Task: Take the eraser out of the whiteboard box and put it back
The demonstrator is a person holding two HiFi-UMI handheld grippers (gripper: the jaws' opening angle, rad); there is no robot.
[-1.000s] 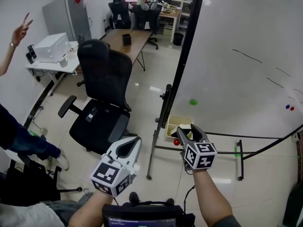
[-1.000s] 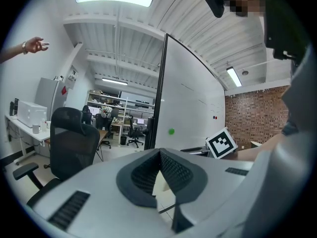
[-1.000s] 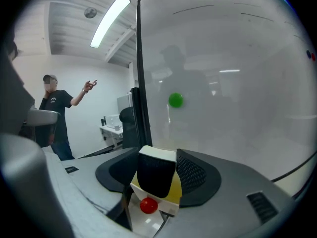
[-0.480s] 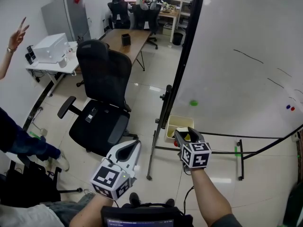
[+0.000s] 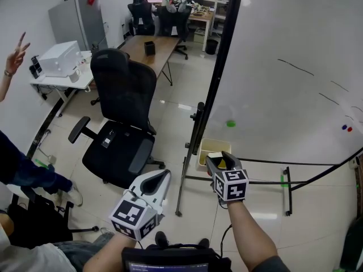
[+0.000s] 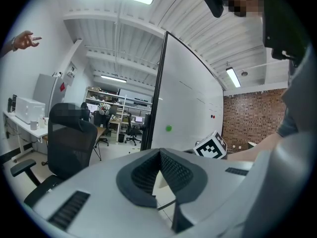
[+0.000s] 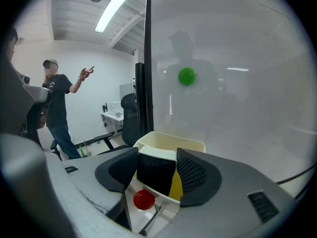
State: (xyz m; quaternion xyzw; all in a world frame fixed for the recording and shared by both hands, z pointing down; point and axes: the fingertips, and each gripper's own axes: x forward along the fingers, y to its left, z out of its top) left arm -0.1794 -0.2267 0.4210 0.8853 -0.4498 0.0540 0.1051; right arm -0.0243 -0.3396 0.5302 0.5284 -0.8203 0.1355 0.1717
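**Eraser held over the whiteboard box**
The right gripper (image 5: 222,158) grips the eraser (image 7: 156,172) in wide-set fingers just over the box (image 7: 171,139); it could be just lifted out or going back. The left gripper (image 6: 159,155) is closed and empty.

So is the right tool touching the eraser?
Touching. The right gripper view shows the eraser filling the gap between the pads of the right tool, both pressed against its sides.

Glossy pale floor (image 5: 170,109) with a black office chair (image 5: 122,95) and the whiteboard's stand (image 5: 198,120) directly on it
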